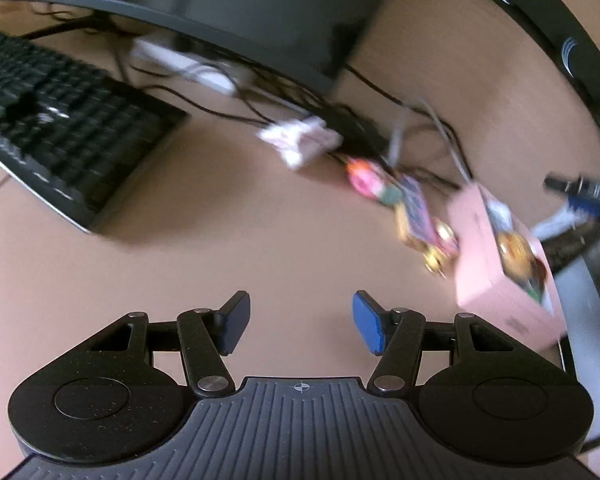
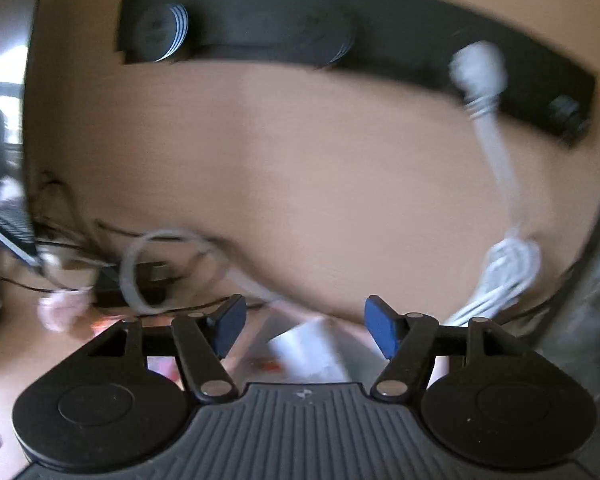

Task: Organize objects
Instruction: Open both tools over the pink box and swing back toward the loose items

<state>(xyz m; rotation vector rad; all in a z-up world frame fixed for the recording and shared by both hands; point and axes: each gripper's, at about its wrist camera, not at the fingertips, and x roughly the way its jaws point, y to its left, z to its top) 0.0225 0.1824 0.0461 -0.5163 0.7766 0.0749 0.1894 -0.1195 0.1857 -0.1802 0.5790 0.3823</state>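
Pink rectangular cardboard box (image 1: 503, 264) lies on tan table (image 1: 260, 240), ahead-right of left gripper (image 1: 301, 322); nearer right gripper (image 2: 305, 326). Both jaws wide, empty.

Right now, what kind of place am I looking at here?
Most likely a home or office computer desk. A black keyboard lies on the tan desk, a monitor base stands behind it amid tangled cables, and a black power strip sits nearby.

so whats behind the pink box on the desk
Behind the pink box lie blurred colourful trinkets, dark cables and a white packet. Whatever sits directly behind its far side is covered.
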